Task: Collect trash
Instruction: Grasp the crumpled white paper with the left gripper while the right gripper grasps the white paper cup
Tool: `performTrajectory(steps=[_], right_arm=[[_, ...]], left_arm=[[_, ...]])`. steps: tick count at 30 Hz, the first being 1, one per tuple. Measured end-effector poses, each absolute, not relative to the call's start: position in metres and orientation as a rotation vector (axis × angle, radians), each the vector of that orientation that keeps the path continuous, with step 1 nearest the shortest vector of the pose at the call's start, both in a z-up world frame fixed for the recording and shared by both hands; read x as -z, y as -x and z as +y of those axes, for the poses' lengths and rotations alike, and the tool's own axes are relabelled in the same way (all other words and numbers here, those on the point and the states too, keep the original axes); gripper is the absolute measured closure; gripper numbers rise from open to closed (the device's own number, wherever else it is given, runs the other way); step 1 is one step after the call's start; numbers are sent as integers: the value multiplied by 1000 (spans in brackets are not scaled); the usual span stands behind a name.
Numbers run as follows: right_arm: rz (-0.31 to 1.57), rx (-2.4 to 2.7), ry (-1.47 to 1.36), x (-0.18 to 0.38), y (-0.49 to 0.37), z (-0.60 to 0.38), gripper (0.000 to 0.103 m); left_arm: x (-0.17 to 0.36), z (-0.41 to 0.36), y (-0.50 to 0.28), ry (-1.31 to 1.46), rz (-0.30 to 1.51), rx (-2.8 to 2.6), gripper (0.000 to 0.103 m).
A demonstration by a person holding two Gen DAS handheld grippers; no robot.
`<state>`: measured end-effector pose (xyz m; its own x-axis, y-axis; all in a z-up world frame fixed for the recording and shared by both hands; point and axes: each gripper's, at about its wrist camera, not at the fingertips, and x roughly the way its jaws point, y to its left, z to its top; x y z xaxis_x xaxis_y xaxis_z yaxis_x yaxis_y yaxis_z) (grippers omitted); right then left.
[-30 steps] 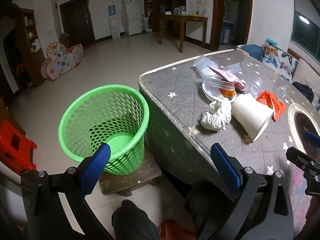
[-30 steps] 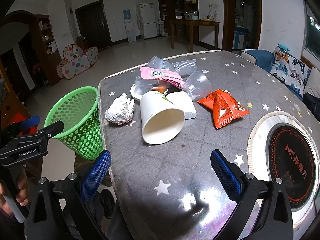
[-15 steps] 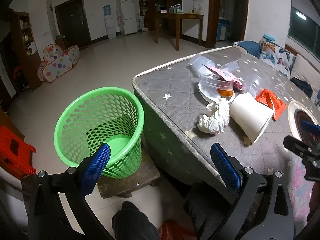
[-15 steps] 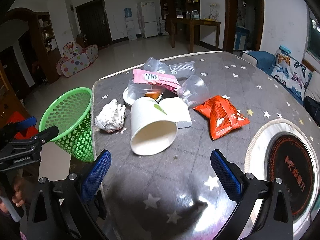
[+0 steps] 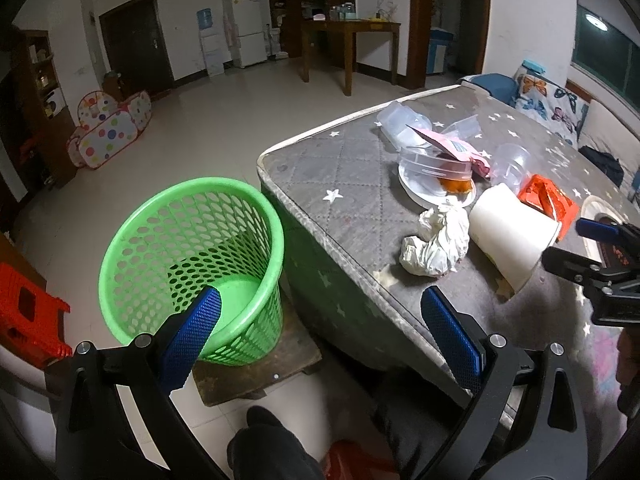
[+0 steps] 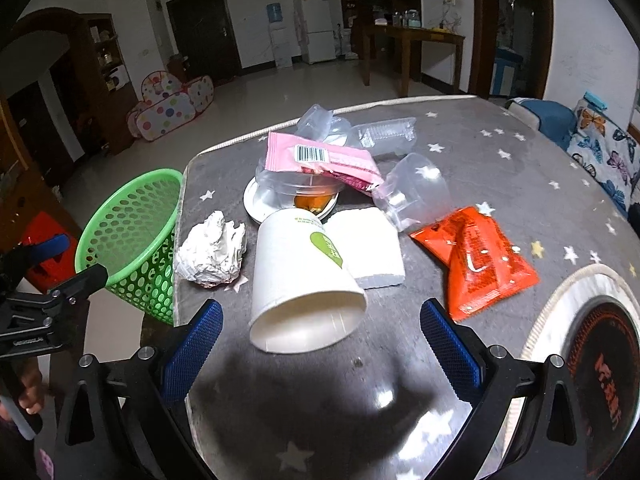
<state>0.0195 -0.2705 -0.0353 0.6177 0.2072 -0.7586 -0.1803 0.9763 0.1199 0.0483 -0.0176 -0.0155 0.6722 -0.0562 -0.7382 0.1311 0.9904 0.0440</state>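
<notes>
Probably a home: fridge [image 5: 247, 28], sofa [image 5: 600, 120], play tent [image 5: 108, 128].

The basket [image 5: 192, 264] stands on a low board [image 5: 256, 364] on the floor, just beside the surface's [image 6: 480, 152] corner. On the surface, a paper wad [image 6: 212, 250] lies nearest the basket; right of it a cup [image 6: 300, 280] lies on its side, mouth toward the camera. Behind the cup sits a plate [image 6: 260, 204] under a clear tub [image 6: 288, 184], a packet [image 6: 320, 158] atop. A pouch [image 6: 480, 260] lies right of the cup.
</notes>
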Motion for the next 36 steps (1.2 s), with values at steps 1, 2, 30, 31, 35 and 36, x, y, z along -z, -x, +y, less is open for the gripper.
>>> performTrajectory(steps=[1, 2, 30, 31, 35, 36], right_arm=[[883, -230, -37, 37, -22, -270, 8], [889, -235, -39, 40, -25, -270, 8], [920, -324, -133, 39, -19, -290, 40], [919, -323, -130, 38, -19, -290, 40], [907, -320, -122, 32, -14, -291, 40], [904, -320, -121, 30, -13, -291, 40]], left_arm=[[16, -18, -50, -96, 828, 114, 5], [17, -19, -51, -97, 828, 120, 5], [56, -92, -105, -226, 844, 444, 31], [58, -93, -107, -223, 849, 456, 33], [62, -100, -107, -216, 846, 495, 52], [61, -102, -105, -219, 832, 498, 54]])
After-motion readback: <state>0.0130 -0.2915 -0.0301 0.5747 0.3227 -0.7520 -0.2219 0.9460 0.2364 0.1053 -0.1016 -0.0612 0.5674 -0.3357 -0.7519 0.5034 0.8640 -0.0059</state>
